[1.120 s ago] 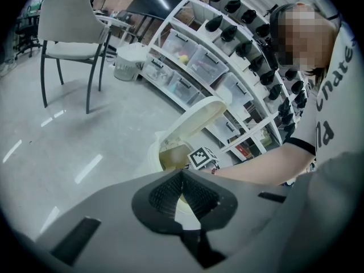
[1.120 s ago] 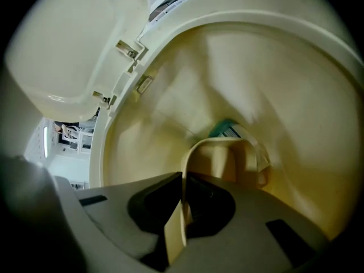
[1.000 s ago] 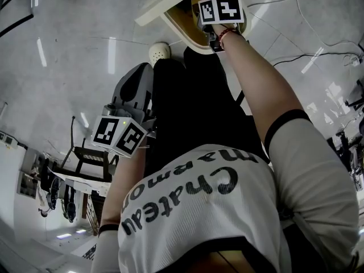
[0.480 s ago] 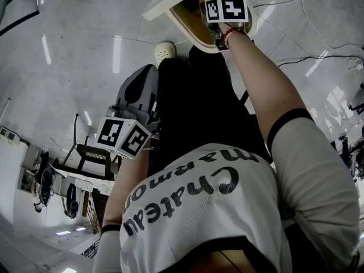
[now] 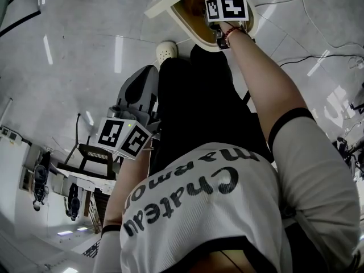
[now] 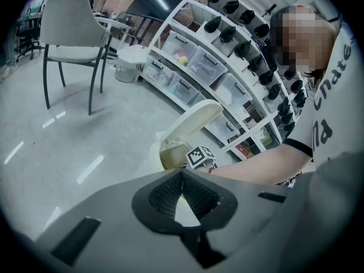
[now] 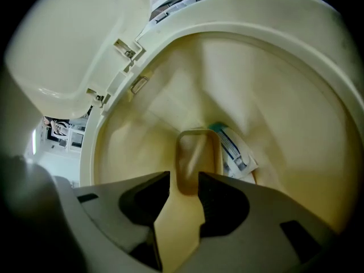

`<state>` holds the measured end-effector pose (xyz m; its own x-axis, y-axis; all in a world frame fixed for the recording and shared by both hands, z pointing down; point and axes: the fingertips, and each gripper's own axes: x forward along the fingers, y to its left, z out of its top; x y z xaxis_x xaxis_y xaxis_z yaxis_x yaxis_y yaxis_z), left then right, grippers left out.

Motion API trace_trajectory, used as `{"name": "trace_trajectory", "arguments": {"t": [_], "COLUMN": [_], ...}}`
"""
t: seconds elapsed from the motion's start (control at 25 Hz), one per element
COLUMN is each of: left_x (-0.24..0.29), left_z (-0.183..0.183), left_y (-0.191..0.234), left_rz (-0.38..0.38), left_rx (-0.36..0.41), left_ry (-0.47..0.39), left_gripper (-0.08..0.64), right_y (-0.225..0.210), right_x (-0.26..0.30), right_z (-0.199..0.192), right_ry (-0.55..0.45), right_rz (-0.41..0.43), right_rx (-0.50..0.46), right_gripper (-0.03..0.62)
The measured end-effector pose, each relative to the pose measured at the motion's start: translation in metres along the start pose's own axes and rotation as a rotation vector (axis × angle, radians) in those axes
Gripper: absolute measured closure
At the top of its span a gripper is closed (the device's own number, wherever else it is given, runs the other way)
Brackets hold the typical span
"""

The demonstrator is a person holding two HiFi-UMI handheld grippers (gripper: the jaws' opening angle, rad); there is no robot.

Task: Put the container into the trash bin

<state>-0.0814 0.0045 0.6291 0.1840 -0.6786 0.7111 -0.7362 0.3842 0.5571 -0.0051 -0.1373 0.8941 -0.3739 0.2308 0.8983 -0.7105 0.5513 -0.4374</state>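
Container (image 7: 196,155) seems free, just past my right tool (image 7: 183,195), whose jaws are opening over the trash bin (image 7: 296,95); drop looks nearly done.

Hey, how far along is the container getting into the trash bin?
Nearly done. The lid is up and the right gripper hangs over the trash bin, jaws opening. The container sits past the pads, inside the bin beside a wrapper. Remaining: pull the gripper out.
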Motion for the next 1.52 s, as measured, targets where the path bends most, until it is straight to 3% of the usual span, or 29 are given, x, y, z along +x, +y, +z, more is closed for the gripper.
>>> {"name": "trace_trajectory", "arguments": {"t": [0.32, 0.68, 0.88, 1.08, 1.24, 1.52], "left_x": [-0.010, -0.041, -0.068, -0.104, -0.131, -0.169], "left_z": [0.023, 0.066, 0.087, 0.093, 0.123, 0.180], "left_y": [-0.005, -0.038, -0.050, -0.053, -0.067, -0.111], "left_rz": [-0.021, -0.110, -0.169, -0.186, -0.229, -0.331], "left_rx": [0.023, 0.099, 0.197, 0.245, 0.278, 0.322], "left_ry": [-0.025, -0.085, -0.117, -0.143, -0.218, -0.352], "left_gripper": [0.538, 0.538, 0.538, 0.538, 0.538, 0.538], "right_y": [0.013, 0.047, 0.066, 0.088, 0.110, 0.159], "right_x": [-0.020, -0.098, -0.157, -0.225, -0.285, -0.390], "right_z": [0.000, -0.007, 0.000, -0.008, -0.005, 0.005], "right_ry": [-0.014, -0.092, -0.213, -0.333, -0.464, -0.681], "right_rz": [0.011, 0.025, 0.011, 0.010, 0.026, 0.067], "right_rx": [0.047, 0.078, 0.120, 0.194, 0.262, 0.241], "right_gripper": [0.427, 0.428, 0.477, 0.496, 0.504, 0.510]}}
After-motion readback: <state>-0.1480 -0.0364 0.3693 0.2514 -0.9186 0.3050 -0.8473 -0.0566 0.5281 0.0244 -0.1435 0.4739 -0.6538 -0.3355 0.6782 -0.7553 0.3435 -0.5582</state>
